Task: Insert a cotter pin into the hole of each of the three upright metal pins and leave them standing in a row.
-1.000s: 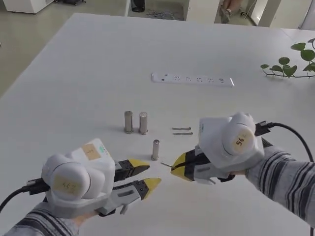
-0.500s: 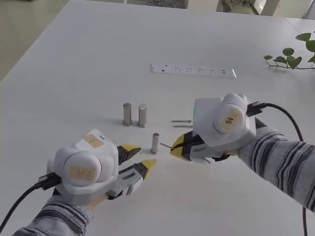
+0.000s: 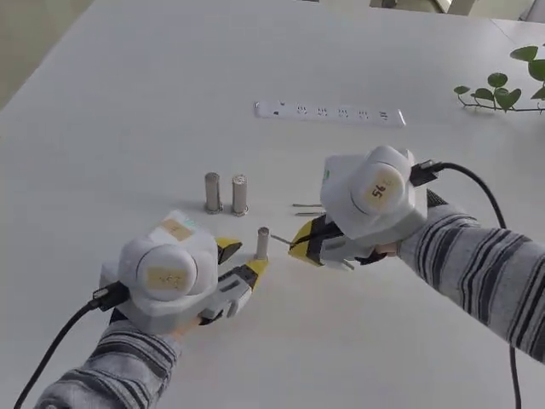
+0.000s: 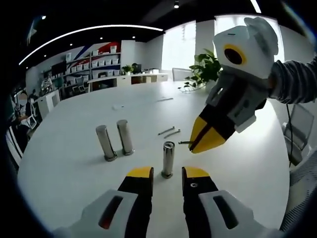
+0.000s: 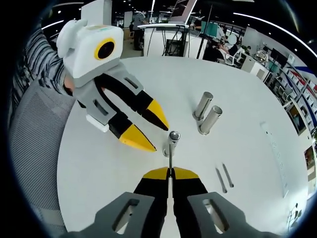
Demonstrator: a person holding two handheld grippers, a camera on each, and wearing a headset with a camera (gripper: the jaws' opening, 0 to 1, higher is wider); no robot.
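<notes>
I am holding my right gripper (image 5: 171,173) clamped shut on a thin grey metal cotter pin (image 5: 170,156), which is sticking straight out ahead of its yellow tips, free end just beside the top of the upright silver metal pin (image 5: 173,137) in front of them. I am holding my left gripper (image 3: 243,256) partly open and gripping nothing, that same pin standing just ahead of the gap between its jaws. Two more upright silver pins (image 4: 125,137) are standing side by side ahead-left of it on the white table (image 4: 74,163).
</notes>
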